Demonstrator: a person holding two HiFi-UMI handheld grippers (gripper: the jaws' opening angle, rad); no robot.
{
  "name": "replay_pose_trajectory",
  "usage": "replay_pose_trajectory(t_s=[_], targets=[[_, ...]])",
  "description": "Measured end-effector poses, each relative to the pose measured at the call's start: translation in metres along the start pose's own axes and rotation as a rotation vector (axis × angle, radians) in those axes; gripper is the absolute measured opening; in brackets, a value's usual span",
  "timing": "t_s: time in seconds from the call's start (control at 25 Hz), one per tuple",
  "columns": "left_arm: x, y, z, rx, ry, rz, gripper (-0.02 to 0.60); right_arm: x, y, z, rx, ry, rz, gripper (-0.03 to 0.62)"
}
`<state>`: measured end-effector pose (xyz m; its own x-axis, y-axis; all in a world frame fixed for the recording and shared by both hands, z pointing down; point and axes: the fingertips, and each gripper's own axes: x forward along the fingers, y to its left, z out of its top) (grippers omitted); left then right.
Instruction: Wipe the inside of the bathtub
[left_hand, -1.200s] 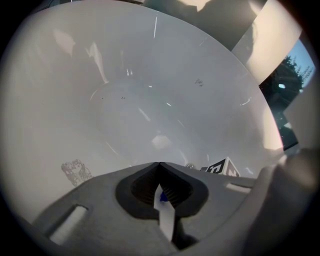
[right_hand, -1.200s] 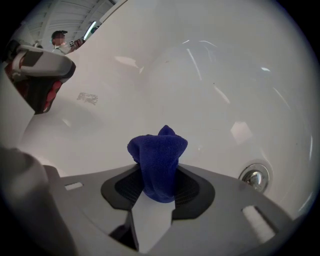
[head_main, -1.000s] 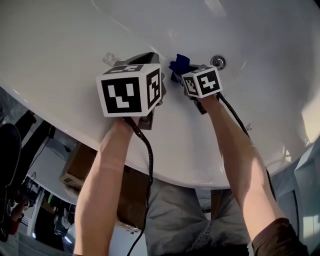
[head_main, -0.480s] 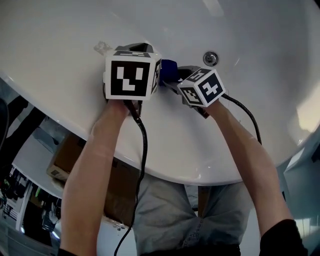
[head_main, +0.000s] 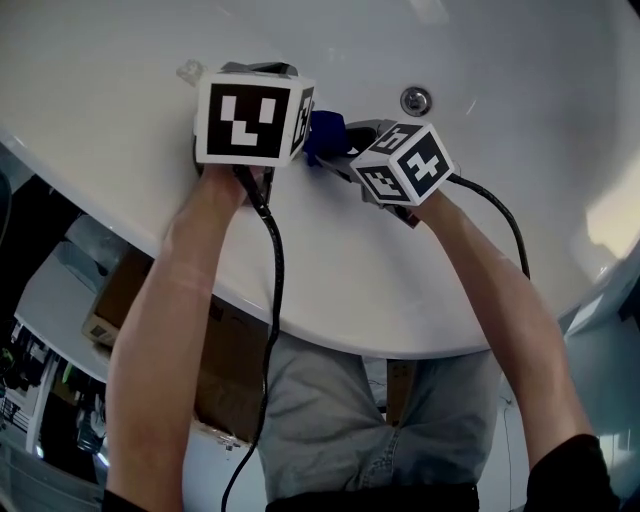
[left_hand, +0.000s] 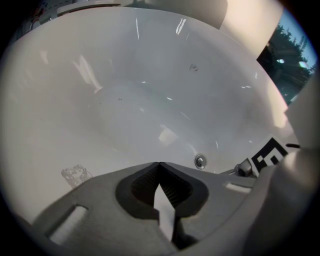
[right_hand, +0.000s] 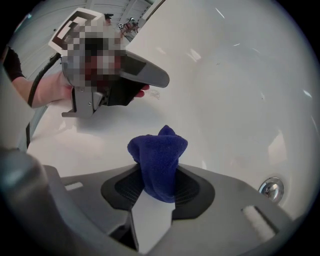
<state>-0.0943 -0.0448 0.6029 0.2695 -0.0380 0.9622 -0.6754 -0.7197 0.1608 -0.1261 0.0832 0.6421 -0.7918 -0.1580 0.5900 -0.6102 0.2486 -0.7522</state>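
The glossy white curved bathtub (head_main: 520, 60) filled the upper half of the head view, its inside smooth and streaked with glints, with a small round chrome drain (head_main: 416, 100) right of top centre. At the lower centre of its own view, the right gripper (right_hand: 157, 175) was clamped narrowly on a bunched dark-blue terry cloth (right_hand: 159, 150). The left gripper (left_hand: 159, 166), at bottom centre of its view, had its jaws pressed together on nothing

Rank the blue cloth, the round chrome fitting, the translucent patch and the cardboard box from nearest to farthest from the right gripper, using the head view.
From the right gripper:
1. blue cloth: clamped in its jaws.
2. round chrome fitting: up and to its right.
3. translucent patch: far to its left.
4. cardboard box: outside the bathtub, lower left.
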Motion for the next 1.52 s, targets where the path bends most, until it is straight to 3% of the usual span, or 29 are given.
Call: replay_pose_trajectory(t_s=[0.6,1.08,1.52], targets=[[0.003,-0.003,-0.009,0.002,0.028,-0.023,0.002,-0.023,0.062,-0.026,0.002,0.002,0.151,0.157],[0.009,-0.001,-0.021,0.023,0.052,-0.024,0.002,-0.041,0.128,-0.011,-0.010,-0.045,0.306,0.156],[-0.005,-0.012,-0.025,-0.031,0.029,-0.040,0.002,-0.078,0.195,-0.002,-0.090,-0.022,0.517,0.155]])
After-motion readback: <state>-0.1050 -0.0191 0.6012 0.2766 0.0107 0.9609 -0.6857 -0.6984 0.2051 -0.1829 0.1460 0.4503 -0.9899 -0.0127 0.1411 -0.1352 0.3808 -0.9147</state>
